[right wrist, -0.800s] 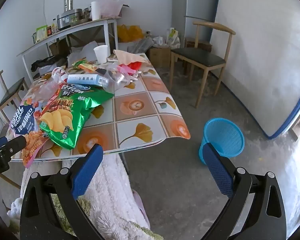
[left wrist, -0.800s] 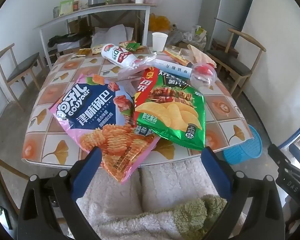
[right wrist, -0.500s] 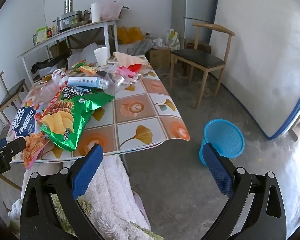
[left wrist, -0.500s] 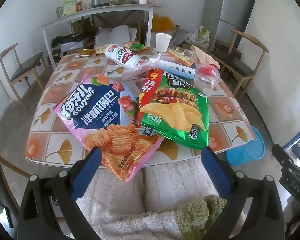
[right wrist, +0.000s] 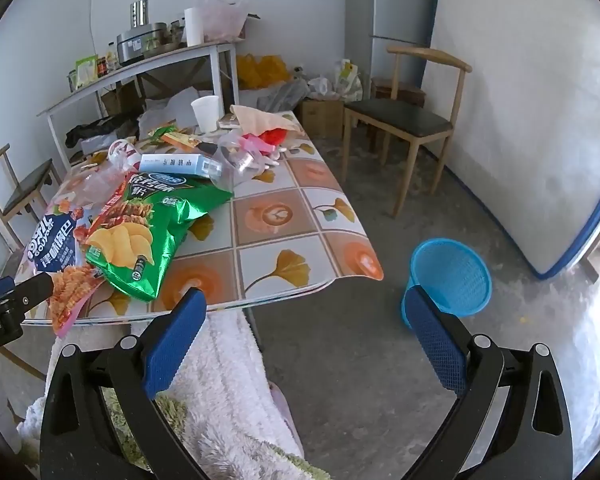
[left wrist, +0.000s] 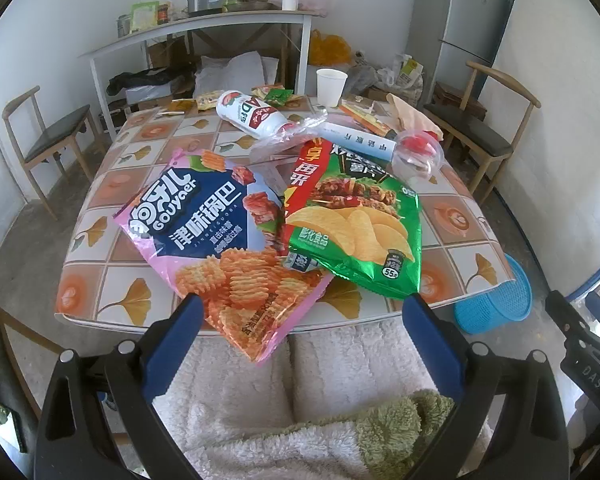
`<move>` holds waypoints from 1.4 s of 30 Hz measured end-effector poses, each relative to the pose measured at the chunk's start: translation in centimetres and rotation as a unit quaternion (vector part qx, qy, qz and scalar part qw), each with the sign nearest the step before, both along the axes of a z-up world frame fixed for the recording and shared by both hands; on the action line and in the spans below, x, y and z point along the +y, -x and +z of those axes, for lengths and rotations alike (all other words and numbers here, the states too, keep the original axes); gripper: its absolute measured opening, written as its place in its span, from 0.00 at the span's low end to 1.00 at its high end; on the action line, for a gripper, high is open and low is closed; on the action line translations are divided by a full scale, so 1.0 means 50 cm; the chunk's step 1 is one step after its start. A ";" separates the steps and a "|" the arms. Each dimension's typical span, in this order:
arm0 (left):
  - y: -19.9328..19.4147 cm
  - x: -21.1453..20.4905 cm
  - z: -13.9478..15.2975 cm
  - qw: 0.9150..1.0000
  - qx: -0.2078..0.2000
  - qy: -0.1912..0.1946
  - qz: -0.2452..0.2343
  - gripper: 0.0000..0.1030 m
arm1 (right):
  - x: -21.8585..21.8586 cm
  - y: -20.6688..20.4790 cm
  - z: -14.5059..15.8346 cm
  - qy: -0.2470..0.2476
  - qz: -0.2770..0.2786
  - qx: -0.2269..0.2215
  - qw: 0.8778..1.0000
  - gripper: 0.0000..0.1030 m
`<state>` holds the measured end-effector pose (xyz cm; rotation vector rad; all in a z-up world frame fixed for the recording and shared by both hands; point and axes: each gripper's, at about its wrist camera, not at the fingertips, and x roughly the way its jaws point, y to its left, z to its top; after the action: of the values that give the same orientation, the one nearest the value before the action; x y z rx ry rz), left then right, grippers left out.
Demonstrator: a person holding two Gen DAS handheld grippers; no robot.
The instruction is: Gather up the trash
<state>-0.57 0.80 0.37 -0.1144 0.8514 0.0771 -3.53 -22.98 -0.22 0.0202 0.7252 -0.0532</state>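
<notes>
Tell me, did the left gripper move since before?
Yes. The left gripper crept forward toward the table; the pink chip bag now sits nearer its jaws.

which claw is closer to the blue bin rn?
Right. The right claw hangs open over the floor beside the table, the blue bin just ahead of its right finger. The left claw faces the pink bag at the table edge.

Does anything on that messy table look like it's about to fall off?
Yes. The pink snack bag overhangs the near edge of the table, its lower corner sticking out unsupported. A white bottle also lies on its side farther back.
</notes>
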 end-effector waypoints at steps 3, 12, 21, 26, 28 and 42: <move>0.002 0.002 0.002 1.000 -0.002 -0.002 0.003 0.94 | -0.001 0.000 0.001 -0.001 0.000 0.000 1.000 0.93; 0.006 0.003 0.004 1.000 -0.003 -0.004 0.004 0.95 | -0.001 0.003 0.002 -0.001 0.000 -0.001 1.000 0.93; 0.007 0.005 0.006 1.000 -0.002 -0.005 0.004 0.94 | -0.003 0.003 0.000 -0.003 0.000 -0.001 1.000 0.93; 0.007 0.005 0.005 1.000 -0.002 -0.005 0.004 0.94 | -0.004 0.002 -0.001 -0.003 0.000 -0.001 1.000 0.93; 0.009 0.007 0.006 1.000 -0.001 -0.005 0.004 0.94 | -0.006 0.002 -0.002 -0.003 0.000 -0.001 1.000 0.93; 0.006 0.004 0.004 1.000 0.000 -0.006 0.004 0.95 | -0.006 0.002 -0.004 -0.005 0.000 0.000 1.000 0.93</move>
<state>-0.89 1.01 0.58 -0.1071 0.8497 0.0883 -3.63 -23.28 -0.40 0.0294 0.7250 -0.0491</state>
